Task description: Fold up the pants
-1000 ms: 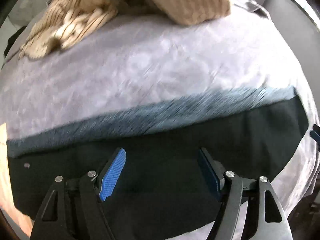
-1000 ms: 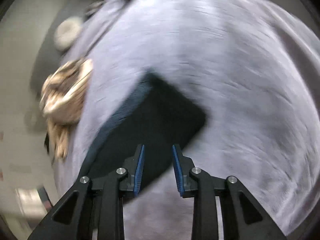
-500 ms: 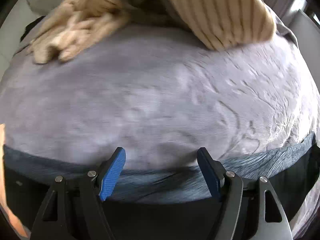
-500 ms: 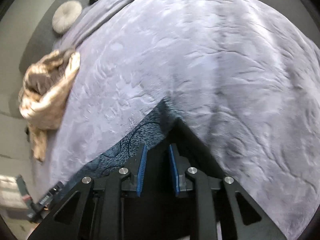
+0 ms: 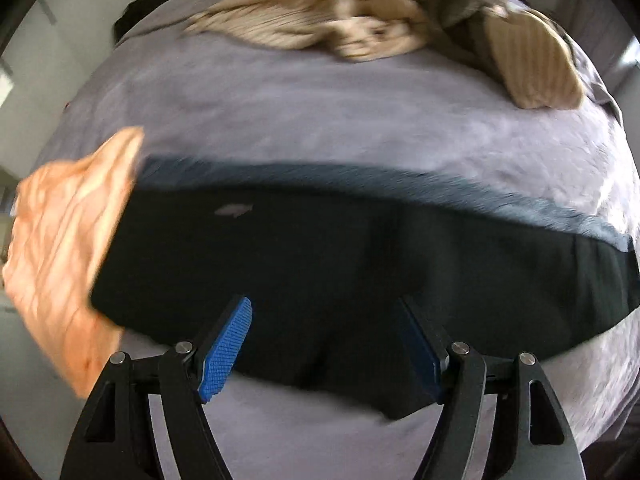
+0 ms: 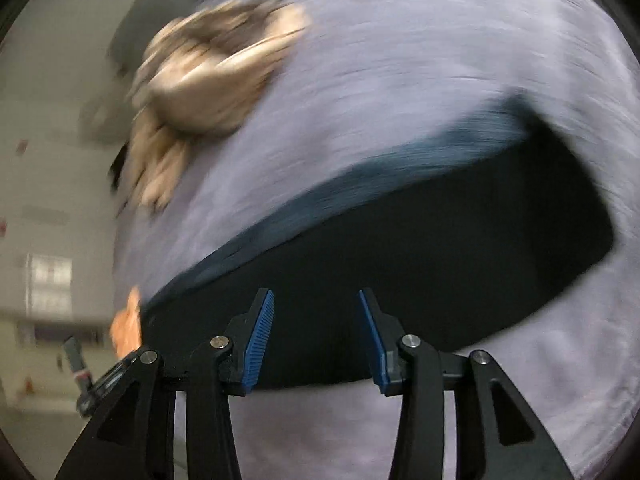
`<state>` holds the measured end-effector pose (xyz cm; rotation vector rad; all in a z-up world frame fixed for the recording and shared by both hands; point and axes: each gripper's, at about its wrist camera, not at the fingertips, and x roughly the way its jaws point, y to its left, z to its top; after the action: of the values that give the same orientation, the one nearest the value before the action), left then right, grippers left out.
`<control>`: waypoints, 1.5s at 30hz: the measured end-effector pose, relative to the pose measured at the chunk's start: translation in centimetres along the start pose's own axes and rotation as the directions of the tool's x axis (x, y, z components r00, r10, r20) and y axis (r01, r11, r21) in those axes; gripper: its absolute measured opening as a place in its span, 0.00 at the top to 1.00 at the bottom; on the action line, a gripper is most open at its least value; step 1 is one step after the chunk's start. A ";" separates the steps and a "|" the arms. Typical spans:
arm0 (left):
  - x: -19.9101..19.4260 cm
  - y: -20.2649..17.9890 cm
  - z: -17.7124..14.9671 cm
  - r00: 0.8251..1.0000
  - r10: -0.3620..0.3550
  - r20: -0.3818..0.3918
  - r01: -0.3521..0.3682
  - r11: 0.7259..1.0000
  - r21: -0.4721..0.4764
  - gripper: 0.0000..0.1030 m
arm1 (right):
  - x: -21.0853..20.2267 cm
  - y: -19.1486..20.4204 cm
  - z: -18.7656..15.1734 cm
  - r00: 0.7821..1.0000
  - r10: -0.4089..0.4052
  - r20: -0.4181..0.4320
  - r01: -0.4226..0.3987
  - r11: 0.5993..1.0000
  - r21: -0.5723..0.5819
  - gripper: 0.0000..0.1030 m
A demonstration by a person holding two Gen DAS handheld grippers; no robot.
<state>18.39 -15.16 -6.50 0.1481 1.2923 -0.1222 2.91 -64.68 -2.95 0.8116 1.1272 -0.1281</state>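
Blur smears dark pants [image 6: 420, 264]; left tool [image 5: 326, 344] gapes empty, right tool [image 6: 316, 336] seemingly opening, empty.

We see the pants [image 5: 360, 272] lying flat on the bed as a folded dark, near-black band, one long edge showing a bluish fuzzy strip. From the right wrist view, the pants [image 6: 420, 264] look blurred; their far end is squared off.

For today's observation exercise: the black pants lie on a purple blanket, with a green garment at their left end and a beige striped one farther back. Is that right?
Not quite. The garment at the left end of the black pants is orange, not green, as the left wrist view shows. The rest holds: the pants lie on the purple blanket, with the beige striped garment farther back.
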 end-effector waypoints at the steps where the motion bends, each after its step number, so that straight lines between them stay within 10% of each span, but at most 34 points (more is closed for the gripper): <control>1: -0.2 2.1 -0.3 1.000 0.006 0.000 -0.006 1.000 -0.013 0.27 | 0.9 2.9 0.0 0.999 0.033 -0.025 -0.034 0.998 -0.060 0.54; 6: -0.4 9.9 -0.1 0.999 -0.012 0.045 0.011 1.000 0.001 0.27 | 7.1 17.1 -0.9 0.984 0.088 -0.153 -0.135 0.933 -0.333 0.52; 14: 4.7 15.7 0.4 0.994 -0.100 0.034 0.097 0.991 0.094 0.27 | 23.0 41.0 -4.6 0.897 0.029 -0.440 -0.337 0.688 -0.642 0.49; 22: 7.3 17.2 -2.2 0.986 -0.113 0.123 0.111 0.994 0.022 0.27 | 38.0 49.1 -9.5 0.850 -0.246 -0.465 -0.298 0.504 -0.811 0.48; 27: 7.2 17.4 -2.5 0.980 -0.130 0.153 0.131 0.991 0.009 0.27 | 42.6 49.2 -9.8 0.819 -0.326 -0.472 -0.280 0.490 -0.826 0.48; 31: 7.0 17.7 -3.1 0.978 -0.141 0.154 0.142 0.990 0.001 0.27 | 43.5 49.4 -10.3 0.771 -0.308 -0.558 -0.344 0.536 -0.771 0.93; 35: 6.5 18.3 -3.3 0.976 -0.157 0.150 0.162 0.986 -0.025 0.27 | 42.3 51.0 -11.3 0.777 -0.302 -0.553 -0.378 0.478 -0.793 0.94; 40: 7.1 18.1 -3.4 0.980 -0.136 0.142 0.139 0.990 -0.006 0.27 | 44.0 50.2 -10.7 0.759 -0.336 -0.558 -0.338 0.528 -0.779 0.75; 45: 6.6 18.3 -3.7 0.979 -0.138 0.147 0.143 0.989 -0.029 0.27 | 43.8 50.9 -11.0 0.758 -0.304 -0.578 -0.359 0.545 -0.757 0.93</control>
<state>19.84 3.45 -13.06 0.0130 1.1586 -0.2241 38.86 -8.32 -15.71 -0.0785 1.6279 0.7890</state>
